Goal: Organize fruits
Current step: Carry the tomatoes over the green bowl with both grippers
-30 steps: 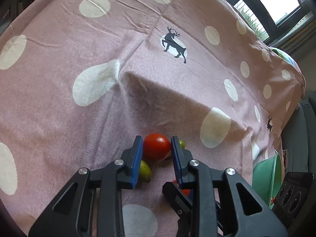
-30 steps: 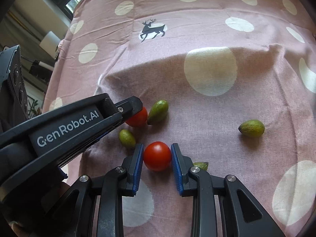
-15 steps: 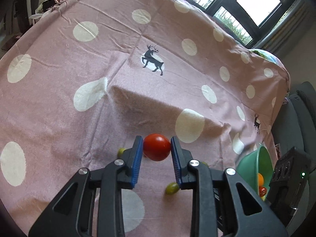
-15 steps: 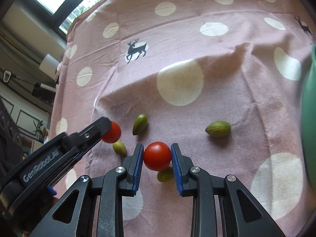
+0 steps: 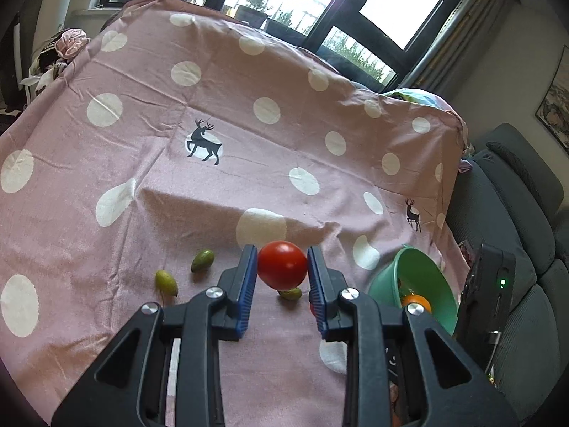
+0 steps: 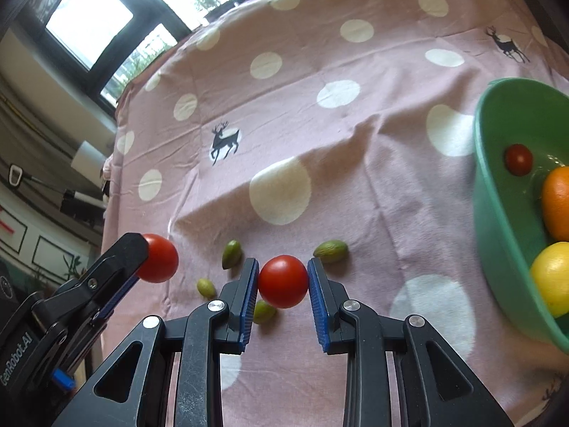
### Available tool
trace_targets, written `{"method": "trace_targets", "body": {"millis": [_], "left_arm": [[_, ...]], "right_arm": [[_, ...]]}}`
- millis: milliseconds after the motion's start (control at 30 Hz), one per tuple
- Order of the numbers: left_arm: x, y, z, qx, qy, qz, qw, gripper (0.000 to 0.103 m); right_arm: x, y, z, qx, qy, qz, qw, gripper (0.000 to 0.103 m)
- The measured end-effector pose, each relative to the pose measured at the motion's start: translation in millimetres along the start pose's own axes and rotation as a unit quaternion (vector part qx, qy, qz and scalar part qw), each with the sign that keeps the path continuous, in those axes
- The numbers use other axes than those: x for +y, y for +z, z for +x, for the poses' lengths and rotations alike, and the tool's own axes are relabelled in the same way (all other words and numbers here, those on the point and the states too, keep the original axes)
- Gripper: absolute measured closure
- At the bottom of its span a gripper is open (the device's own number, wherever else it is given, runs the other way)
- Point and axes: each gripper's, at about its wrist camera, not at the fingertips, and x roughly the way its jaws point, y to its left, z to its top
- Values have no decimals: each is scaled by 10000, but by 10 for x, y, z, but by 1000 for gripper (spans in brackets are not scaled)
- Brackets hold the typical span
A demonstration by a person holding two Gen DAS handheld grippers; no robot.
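- Holding one tomato each: left gripper [image 5: 282,270] pinched a red tomato [image 5: 282,265] btwn its blue pads, clear of the cloth; right gripper [image 6: 282,281] was clamped on its own tomato [image 6: 283,281] the same way.
- Left gripper's tomato also showed in right wrist view [image 6: 158,262], off to the left, well apart from the bowl.
- Green bowl [image 6: 498,213] sat on the right, on the pink spotted cloth [image 5: 213,106] over the bench; inside: small red fruit [image 6: 518,159], an orange [image 6: 558,206], a lemon [image 6: 553,277].
- Small green fruits [image 6: 330,251] lay loose on the cloth below the grippers.
- Handling, my guess: tomatoes light, smooth, slippery, thin-skinned, bruise easily. Grip across the widest part w/ light pressure only; lower into the bowl, don't drop on other fruit.
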Motion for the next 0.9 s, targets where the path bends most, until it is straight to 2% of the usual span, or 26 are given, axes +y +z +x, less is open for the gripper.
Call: {"method": "trace_targets", "body": {"millis": [233, 400, 900], "left_arm": [[-229, -41, -54, -66, -255, 283, 9993, 75], [-355, -81, -57, -89, -371, 446, 9983, 75], [-778, -247, 52, 101, -798, 948, 9922, 75]], "right_arm": [[-164, 53, -310, -451, -73, 205, 9987, 73], [-264, 77, -495, -744, -289, 335, 9962, 73], [-570, 83, -922, -1320, -500, 764, 9870, 73]]}}
